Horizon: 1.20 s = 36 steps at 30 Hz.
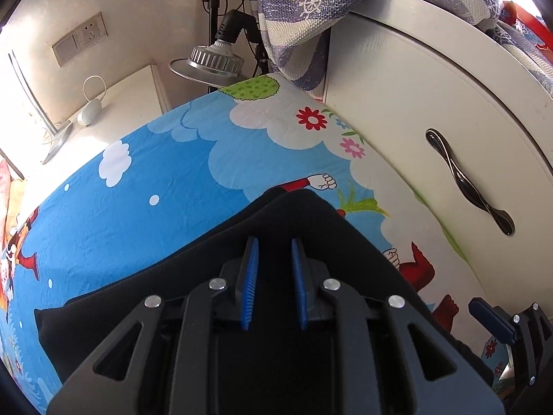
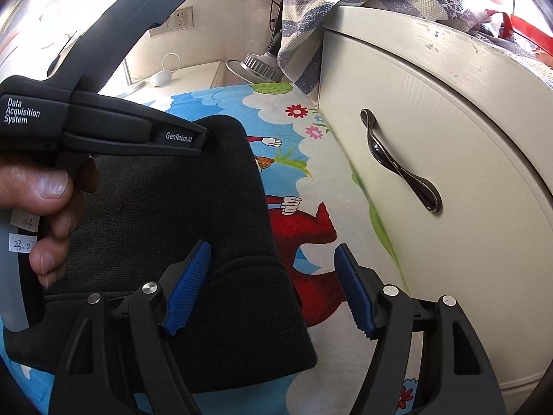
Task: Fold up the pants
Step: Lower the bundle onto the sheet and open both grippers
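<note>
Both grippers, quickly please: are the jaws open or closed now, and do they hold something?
Left gripper: jaws partly open above the black pants, holding nothing visible.
Right gripper: jaws wide open, empty.

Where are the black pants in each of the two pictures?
Left wrist view: the black pants fill the bottom middle, under the left gripper.
Right wrist view: they lie left of centre on the cartoon sheet, reaching to the bottom.
Shared landmark: the dark cabinet handle on the right.
</note>
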Each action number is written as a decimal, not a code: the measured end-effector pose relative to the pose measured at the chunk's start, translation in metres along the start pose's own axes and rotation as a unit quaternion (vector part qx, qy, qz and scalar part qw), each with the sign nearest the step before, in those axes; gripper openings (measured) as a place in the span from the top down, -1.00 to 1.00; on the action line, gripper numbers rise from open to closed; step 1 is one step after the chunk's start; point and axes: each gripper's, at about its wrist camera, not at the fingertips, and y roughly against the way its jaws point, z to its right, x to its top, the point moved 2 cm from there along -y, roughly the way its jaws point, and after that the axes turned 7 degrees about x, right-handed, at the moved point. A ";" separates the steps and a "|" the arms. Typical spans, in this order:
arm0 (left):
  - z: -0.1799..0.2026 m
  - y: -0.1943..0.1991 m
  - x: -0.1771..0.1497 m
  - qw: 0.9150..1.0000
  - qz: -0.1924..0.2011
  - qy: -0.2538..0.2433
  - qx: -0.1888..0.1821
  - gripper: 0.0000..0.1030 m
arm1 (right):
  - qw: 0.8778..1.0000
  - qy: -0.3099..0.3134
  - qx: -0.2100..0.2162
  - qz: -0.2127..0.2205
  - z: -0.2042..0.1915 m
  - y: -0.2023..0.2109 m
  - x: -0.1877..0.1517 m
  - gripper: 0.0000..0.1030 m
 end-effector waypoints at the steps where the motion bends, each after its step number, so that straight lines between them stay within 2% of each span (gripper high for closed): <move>1: -0.001 0.000 0.000 1.000 0.002 0.003 -0.003 0.60 | 1.000 0.000 0.000 0.000 0.000 0.000 0.000 -0.29; 6: -0.014 0.002 0.000 0.999 0.002 0.033 -0.040 0.60 | 1.000 0.005 -0.002 -0.002 -0.001 0.000 0.001 -0.29; 12: -0.014 0.005 -0.001 0.998 0.012 0.038 -0.047 0.59 | 1.000 0.008 -0.007 -0.002 -0.002 0.001 0.001 -0.29; 17: -0.028 0.014 -0.006 0.995 0.016 0.064 -0.073 0.59 | 1.000 0.012 -0.010 -0.002 -0.004 0.002 0.001 -0.29; 18: -0.030 0.018 -0.009 0.995 0.016 0.063 -0.071 0.58 | 1.000 0.013 -0.011 -0.002 -0.005 0.002 0.001 -0.29; 20: -0.031 0.026 -0.020 0.996 0.014 0.053 -0.066 0.43 | 1.000 0.013 -0.013 -0.001 -0.005 0.003 0.000 -0.29; 24: -0.034 0.045 -0.052 0.999 0.011 0.032 -0.033 -0.12 | 1.000 0.012 -0.011 -0.003 -0.005 0.004 0.001 -0.32; 28: -0.044 0.059 -0.084 1.000 0.012 0.010 -0.007 -0.17 | 1.000 0.017 -0.015 -0.004 -0.006 0.008 0.004 -0.52; 31: -0.052 0.064 -0.095 0.999 0.019 -0.021 0.031 -0.25 | 1.000 0.002 -0.013 0.005 -0.006 0.022 0.006 -0.62; 33: -0.061 0.061 -0.098 0.997 0.020 -0.035 0.062 -0.37 | 1.000 0.001 0.000 0.025 -0.014 0.038 0.004 -0.70; 34: -0.066 0.059 -0.098 0.997 0.019 -0.035 0.067 -0.45 | 0.999 0.006 0.008 0.039 -0.020 0.047 0.002 -0.70; 36: -0.078 0.057 -0.098 0.997 0.019 -0.018 0.070 -0.46 | 0.998 0.020 0.022 0.063 -0.033 0.059 -0.002 -0.71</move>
